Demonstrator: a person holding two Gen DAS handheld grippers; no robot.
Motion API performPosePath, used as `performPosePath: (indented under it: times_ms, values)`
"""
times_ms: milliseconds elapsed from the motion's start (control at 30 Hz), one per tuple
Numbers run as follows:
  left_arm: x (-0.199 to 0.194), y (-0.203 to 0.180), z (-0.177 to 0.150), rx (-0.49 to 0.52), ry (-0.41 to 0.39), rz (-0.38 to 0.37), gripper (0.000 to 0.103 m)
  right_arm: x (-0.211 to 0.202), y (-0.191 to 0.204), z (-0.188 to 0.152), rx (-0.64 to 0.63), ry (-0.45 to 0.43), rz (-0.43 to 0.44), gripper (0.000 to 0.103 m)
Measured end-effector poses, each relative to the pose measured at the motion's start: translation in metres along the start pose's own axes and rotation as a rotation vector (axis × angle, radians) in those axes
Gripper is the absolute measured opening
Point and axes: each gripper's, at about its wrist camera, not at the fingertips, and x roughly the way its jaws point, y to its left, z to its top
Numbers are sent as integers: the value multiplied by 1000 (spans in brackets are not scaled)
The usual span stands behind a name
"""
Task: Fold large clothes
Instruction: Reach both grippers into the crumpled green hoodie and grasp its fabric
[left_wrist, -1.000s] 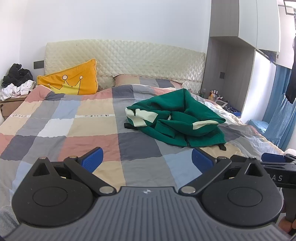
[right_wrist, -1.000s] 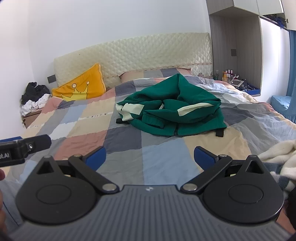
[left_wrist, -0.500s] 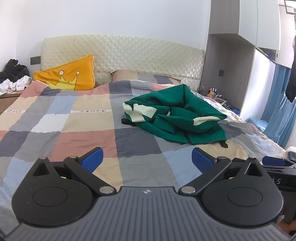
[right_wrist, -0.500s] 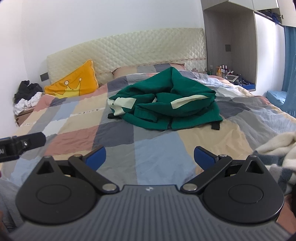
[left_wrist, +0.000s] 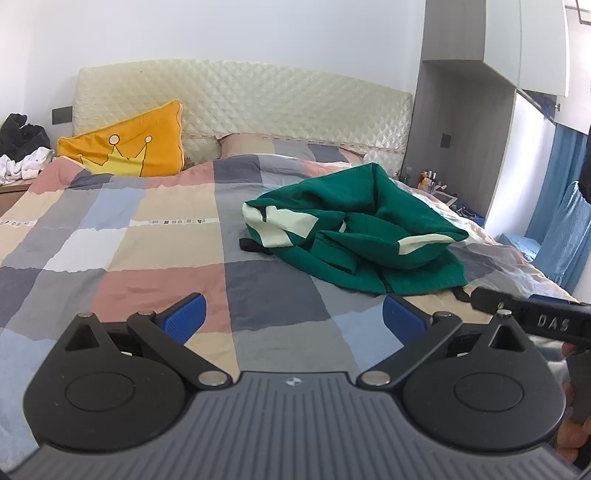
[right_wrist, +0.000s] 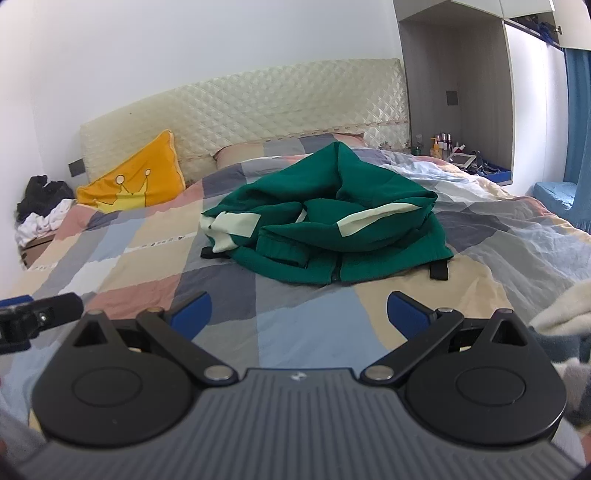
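Note:
A crumpled green jacket with pale cream stripes (left_wrist: 354, 236) lies in a heap on the checked bedspread (left_wrist: 147, 258), right of the bed's middle; it also shows in the right wrist view (right_wrist: 325, 229). My left gripper (left_wrist: 291, 314) is open and empty above the bed's near part, short of the jacket and left of it. My right gripper (right_wrist: 299, 308) is open and empty, just short of the jacket's near hem. The right gripper's finger shows at the left view's right edge (left_wrist: 532, 317).
An orange crown pillow (left_wrist: 125, 151) leans on the quilted headboard (left_wrist: 240, 99). A pile of clothes (left_wrist: 20, 151) lies on a side table at far left. A shelf with bottles (right_wrist: 454, 151) stands right of the bed. A fluffy white blanket (right_wrist: 557, 314) lies at near right.
Both grippers have moved a little closer to the jacket; it looks larger now. The right gripper's finger has come further into the left view. Both stay open.

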Motion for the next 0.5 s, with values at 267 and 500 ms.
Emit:
performPosePath:
  times_ms: [267, 500]
  values:
    - [50, -5, 21, 20, 44, -1, 103, 46, -5, 41, 79, -38, -6, 103]
    - [104, -11, 38, 33, 77, -3, 103, 108, -20, 61, 126, -37, -66, 103]
